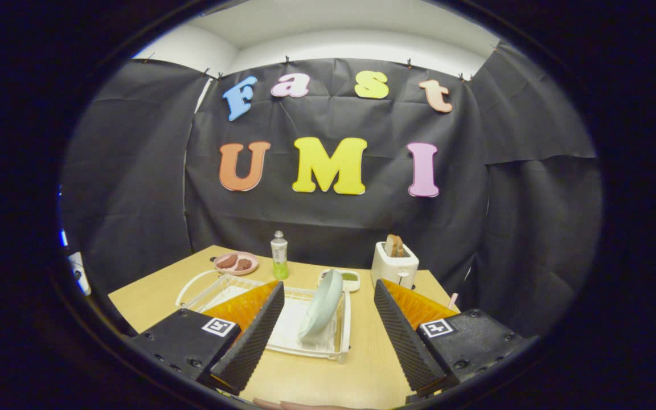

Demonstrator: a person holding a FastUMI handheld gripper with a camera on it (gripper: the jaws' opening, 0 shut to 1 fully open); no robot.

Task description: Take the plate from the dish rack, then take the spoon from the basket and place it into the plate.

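Between parted tongs (pixel 328 296), racked plate (pixel 322 310).

The left finger (pixel 248 336) hides part of the dish rack (pixel 316 341). The small dish (pixel 351 277) sits partly behind the plate (pixel 322 310).

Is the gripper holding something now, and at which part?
Nothing is held. The gripper is open, fingers spread, with the plate standing on edge in the dish rack just ahead between them.
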